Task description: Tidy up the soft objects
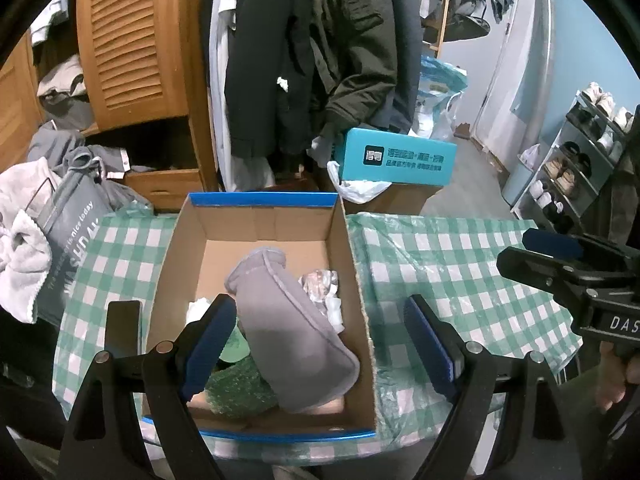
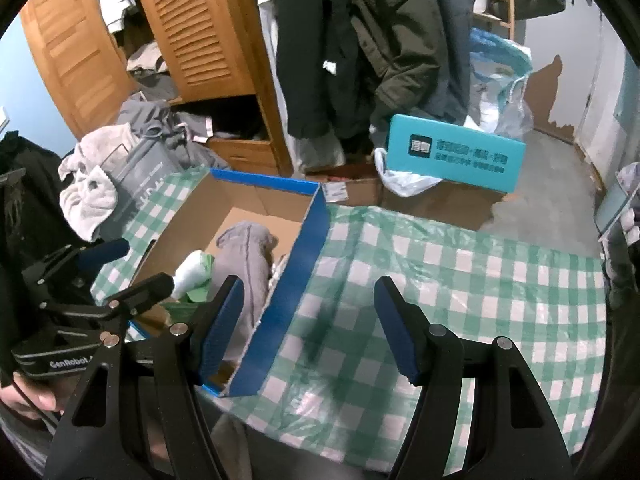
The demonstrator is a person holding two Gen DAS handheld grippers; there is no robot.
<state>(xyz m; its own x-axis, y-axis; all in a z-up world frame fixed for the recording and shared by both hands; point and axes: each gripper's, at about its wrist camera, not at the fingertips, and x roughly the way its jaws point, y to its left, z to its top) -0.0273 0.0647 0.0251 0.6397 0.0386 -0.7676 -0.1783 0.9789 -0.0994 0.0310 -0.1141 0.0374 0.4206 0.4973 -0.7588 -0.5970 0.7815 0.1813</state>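
Both tools, left (image 1: 320,344) and right (image 2: 310,328), gape released; the grey fleece mitten (image 1: 288,320) lies inside the blue-edged cardboard box (image 1: 356,248). Best: tuck it flat, avoiding box walls.

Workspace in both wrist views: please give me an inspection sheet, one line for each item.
Surface: green checked tablecloth, wrinkled.
Job's things: grey soft item lies in the cardboard box, over a green piece.
Clutter: dark flat object left of the box.
Grippers: left tool open above the box; right tool open, holding nothing.
Cables: nothing seen.
Surroundings: hanging coats, teal box, shoe rack.
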